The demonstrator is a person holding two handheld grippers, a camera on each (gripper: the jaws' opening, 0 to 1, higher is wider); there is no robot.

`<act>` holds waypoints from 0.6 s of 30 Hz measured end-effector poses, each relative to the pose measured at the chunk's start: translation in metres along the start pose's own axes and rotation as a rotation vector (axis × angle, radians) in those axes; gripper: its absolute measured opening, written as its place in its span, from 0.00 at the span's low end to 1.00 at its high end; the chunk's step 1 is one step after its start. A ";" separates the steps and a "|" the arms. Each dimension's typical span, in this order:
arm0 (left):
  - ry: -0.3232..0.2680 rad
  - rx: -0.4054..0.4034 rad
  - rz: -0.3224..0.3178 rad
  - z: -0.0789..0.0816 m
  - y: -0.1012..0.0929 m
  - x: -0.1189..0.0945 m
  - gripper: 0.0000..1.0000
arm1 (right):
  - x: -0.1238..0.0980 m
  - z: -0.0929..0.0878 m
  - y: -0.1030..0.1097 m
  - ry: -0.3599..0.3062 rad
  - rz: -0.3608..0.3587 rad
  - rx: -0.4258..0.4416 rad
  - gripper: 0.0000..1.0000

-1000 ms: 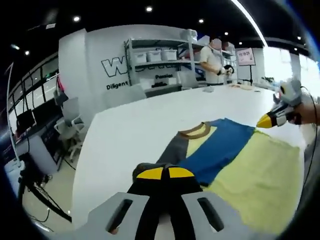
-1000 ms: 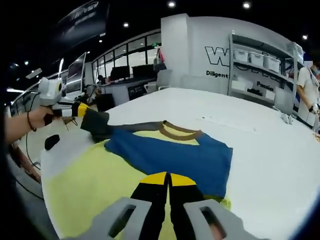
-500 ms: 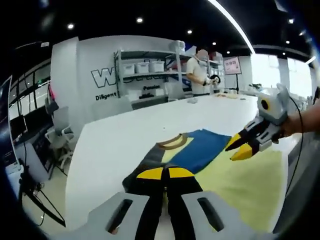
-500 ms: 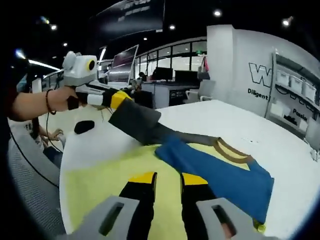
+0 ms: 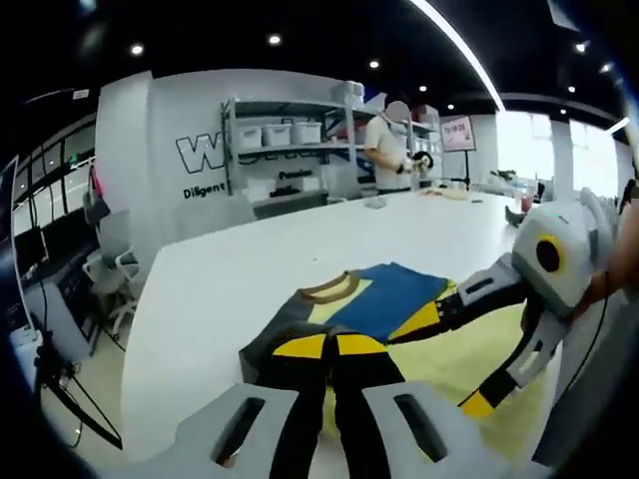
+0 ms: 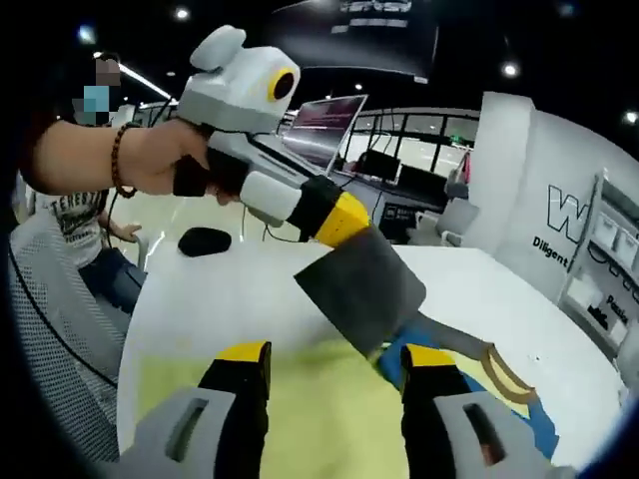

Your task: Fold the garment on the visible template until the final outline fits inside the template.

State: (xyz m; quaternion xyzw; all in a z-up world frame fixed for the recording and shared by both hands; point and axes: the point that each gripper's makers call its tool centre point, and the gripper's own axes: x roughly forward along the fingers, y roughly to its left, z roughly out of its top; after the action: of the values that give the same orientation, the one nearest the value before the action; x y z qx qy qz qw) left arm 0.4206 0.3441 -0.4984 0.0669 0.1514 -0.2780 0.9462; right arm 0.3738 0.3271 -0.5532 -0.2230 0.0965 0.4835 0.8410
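Note:
The garment [image 5: 394, 294] lies on a pale yellow template [image 5: 479, 349]; its body is blue, with a brown collar [image 5: 326, 287] and grey sleeves. My left gripper [image 5: 330, 345] is shut on a grey sleeve [image 6: 361, 287] and holds it raised off the table. In the right gripper view the left gripper [image 6: 344, 222] comes in from the upper left, held by a hand. My right gripper [image 6: 336, 354] stands wide open, its jaws either side of the hanging sleeve and above the template [image 6: 310, 419]. From the left gripper view, the right gripper [image 5: 446, 362] reaches in from the right, open.
The long white table [image 5: 230, 289] stretches far back. A small black object [image 6: 205, 239] lies near the table's corner. Shelves with bins [image 5: 290, 140] and a standing person [image 5: 389, 145] are at the far end. Office chairs [image 5: 105, 269] stand off the left edge.
The left gripper has lifted the grey sleeve higher. The right gripper has opened wider and moved close to the sleeve and the left gripper.

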 end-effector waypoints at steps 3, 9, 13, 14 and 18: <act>-0.003 -0.011 -0.002 0.005 -0.003 0.001 0.00 | 0.006 0.001 -0.003 0.018 -0.076 -0.116 0.49; -0.006 -0.037 -0.011 0.011 -0.007 0.004 0.00 | 0.011 0.001 -0.011 0.003 -0.124 -0.108 0.36; -0.011 -0.039 -0.021 0.015 -0.009 0.003 0.00 | 0.007 0.002 -0.028 -0.006 -0.172 -0.099 0.25; -0.009 -0.039 -0.022 0.016 -0.010 0.003 0.00 | 0.006 0.003 -0.031 -0.008 -0.178 -0.100 0.24; -0.010 -0.040 -0.026 0.018 -0.010 0.003 0.00 | 0.001 0.009 -0.040 -0.026 -0.208 -0.102 0.15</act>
State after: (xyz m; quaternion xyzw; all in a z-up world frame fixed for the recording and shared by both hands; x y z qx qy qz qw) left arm 0.4220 0.3300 -0.4829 0.0445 0.1530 -0.2873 0.9445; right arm 0.4079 0.3148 -0.5345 -0.2679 0.0371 0.4006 0.8754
